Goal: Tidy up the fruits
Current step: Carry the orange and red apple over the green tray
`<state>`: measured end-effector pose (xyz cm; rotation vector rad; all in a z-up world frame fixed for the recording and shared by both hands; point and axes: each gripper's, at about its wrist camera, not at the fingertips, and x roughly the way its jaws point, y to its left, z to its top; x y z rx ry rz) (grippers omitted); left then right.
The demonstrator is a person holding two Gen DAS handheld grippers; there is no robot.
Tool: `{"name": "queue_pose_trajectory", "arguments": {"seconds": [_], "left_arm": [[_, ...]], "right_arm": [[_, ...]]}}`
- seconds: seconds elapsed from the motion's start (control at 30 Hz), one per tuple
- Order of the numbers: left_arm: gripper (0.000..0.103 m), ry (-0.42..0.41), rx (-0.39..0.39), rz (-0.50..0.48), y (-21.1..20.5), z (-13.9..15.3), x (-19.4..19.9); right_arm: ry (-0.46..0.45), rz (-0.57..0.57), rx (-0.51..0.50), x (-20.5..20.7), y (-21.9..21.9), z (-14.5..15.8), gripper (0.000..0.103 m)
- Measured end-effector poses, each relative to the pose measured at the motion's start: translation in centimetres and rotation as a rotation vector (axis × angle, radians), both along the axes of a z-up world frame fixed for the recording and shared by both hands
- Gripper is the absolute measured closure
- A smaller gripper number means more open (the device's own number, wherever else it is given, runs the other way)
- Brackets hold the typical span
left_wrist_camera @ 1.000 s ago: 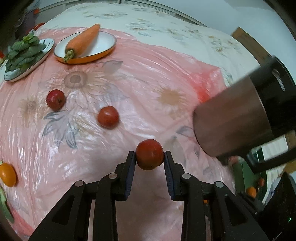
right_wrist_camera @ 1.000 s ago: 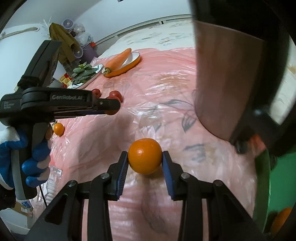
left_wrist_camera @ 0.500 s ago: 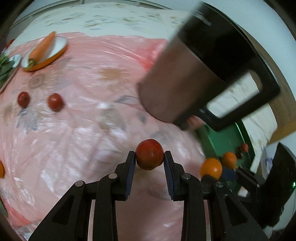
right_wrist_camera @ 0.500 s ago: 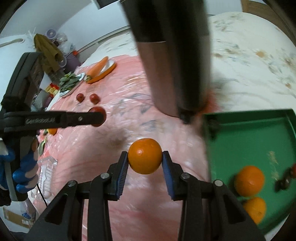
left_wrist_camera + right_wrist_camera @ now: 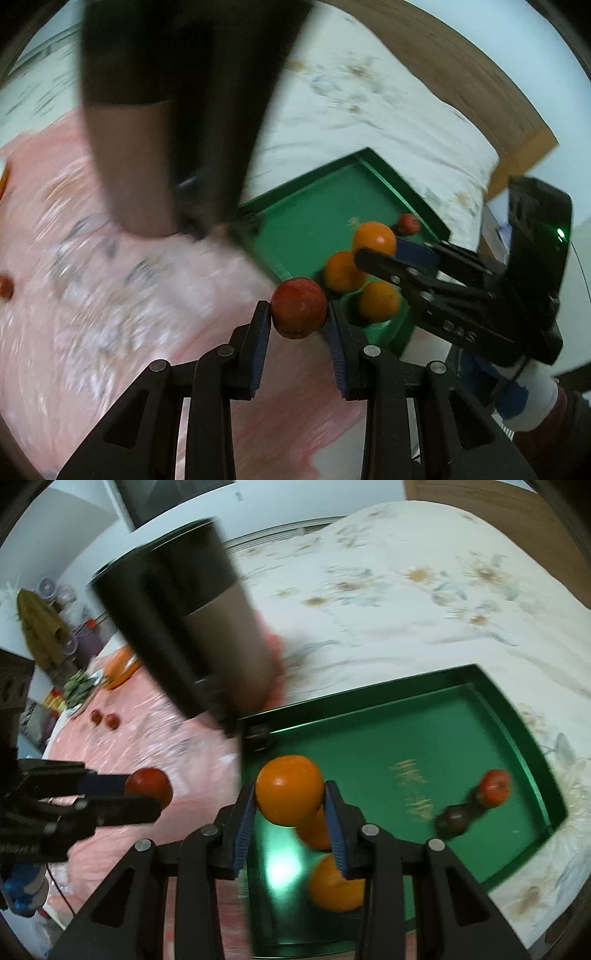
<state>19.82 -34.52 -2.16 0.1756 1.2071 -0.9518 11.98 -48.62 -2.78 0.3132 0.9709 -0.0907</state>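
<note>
Bed [image 5: 424, 590] under pale floral bedding, pink plastic sheet [image 5: 110, 332] over part. Orange [image 5: 290, 790] clamped in right gripper [image 5: 290, 812], above green tray [image 5: 369, 746] (two oranges, small red fruit inside). Red fruit [image 5: 299, 308] clamped in left gripper [image 5: 298, 332], at tray's edge.

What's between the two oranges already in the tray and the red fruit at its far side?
Bare green tray floor separates the oranges from the red fruit, shown in the right wrist view.
</note>
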Motion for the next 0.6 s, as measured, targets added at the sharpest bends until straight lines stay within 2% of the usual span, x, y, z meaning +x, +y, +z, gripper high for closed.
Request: {"name": "queue_pose_trajectory", "arguments": {"seconds": [0.27, 0.37, 0.6], "left_arm": [[0.077, -0.051, 0.005, -0.089, -7.8, -0.1, 1.0], [0.077, -0.102, 0.029, -0.135, -10.4, -0.9, 1.6], [0.077, -0.146, 0.065, -0.185, -12.5, -3.4, 2.9]], "right_arm": [[0.010, -0.071, -0.025, 0.2, -6.0, -0.5, 0.076], [0.015, -0.081, -0.031, 0.3, -7.4, -0.8, 0.076], [0.029, -0.114, -0.049, 1.1, -10.2, -2.2, 0.076]]}}
